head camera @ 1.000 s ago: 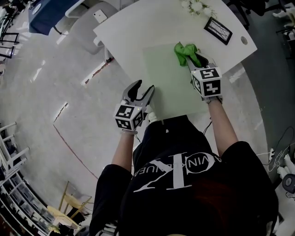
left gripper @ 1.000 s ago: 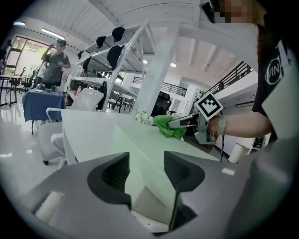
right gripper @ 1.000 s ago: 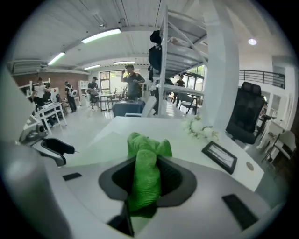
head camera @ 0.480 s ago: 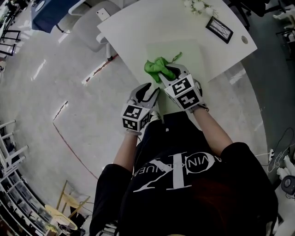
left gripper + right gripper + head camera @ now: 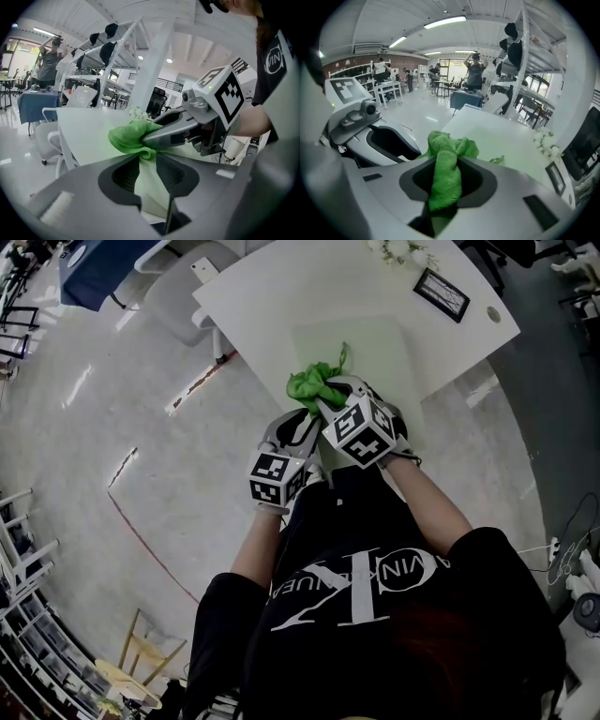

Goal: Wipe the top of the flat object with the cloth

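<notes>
A pale green flat mat (image 5: 375, 343) lies on the white table (image 5: 272, 287). My right gripper (image 5: 330, 397) is shut on a bunched green cloth (image 5: 312, 383), which rests at the mat's near left edge. In the right gripper view the cloth (image 5: 450, 145) fills the gap between the jaws of the right gripper (image 5: 446, 165). My left gripper (image 5: 298, 420) sits just left of it at the table's near edge. Its jaws are closing, and in the left gripper view the mat's edge (image 5: 150, 187) shows between the jaws of the left gripper (image 5: 148, 161), with the cloth (image 5: 125, 137) just above.
A black picture frame (image 5: 444, 298) and white flowers (image 5: 401, 253) stand at the table's far right. A grey chair (image 5: 173, 287) and a blue-covered table (image 5: 94, 268) stand on the floor to the left. People stand in the distance.
My right gripper has dragged the cloth from the mat's far right down to its near left edge. The left gripper has moved up to that edge and its jaws have narrowed.
</notes>
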